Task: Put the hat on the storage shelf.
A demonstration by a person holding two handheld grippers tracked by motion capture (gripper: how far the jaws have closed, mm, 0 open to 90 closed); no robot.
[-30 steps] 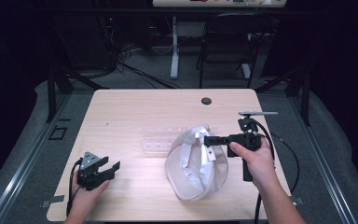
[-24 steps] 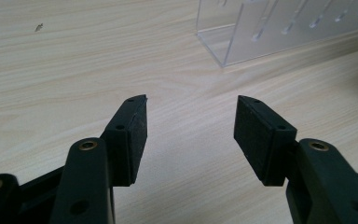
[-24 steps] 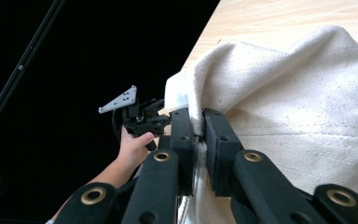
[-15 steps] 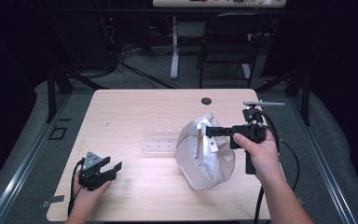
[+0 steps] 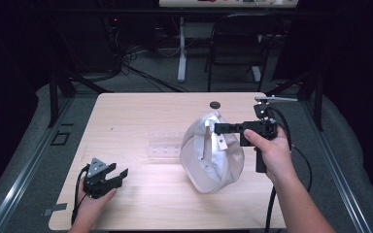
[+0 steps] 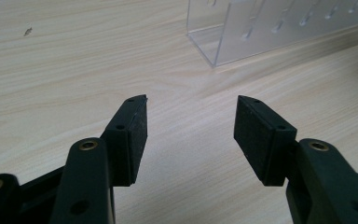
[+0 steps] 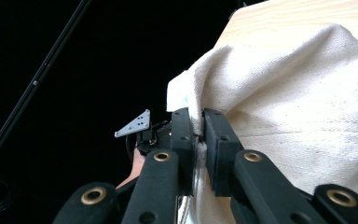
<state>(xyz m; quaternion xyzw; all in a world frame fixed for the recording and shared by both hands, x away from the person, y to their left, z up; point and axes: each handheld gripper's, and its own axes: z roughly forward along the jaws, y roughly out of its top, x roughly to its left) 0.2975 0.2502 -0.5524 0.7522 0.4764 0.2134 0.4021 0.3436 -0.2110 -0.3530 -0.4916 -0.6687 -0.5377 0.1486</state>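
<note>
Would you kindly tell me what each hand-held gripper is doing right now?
Left hand-held gripper: open, empty.
Right hand-held gripper: closed on the white cloth bag.

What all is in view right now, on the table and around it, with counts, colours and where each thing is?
cloth bag: one, white, right of table centre, its rim pinched and lifted
clear plastic rack: one, transparent, table centre, left of the bag
small round object: one, dark, far table edge
table: one, light wood
chair: one, black, behind the table
left tool: one, black, open, low at the near left
right tool: one, black, shut on the bag rim
</note>
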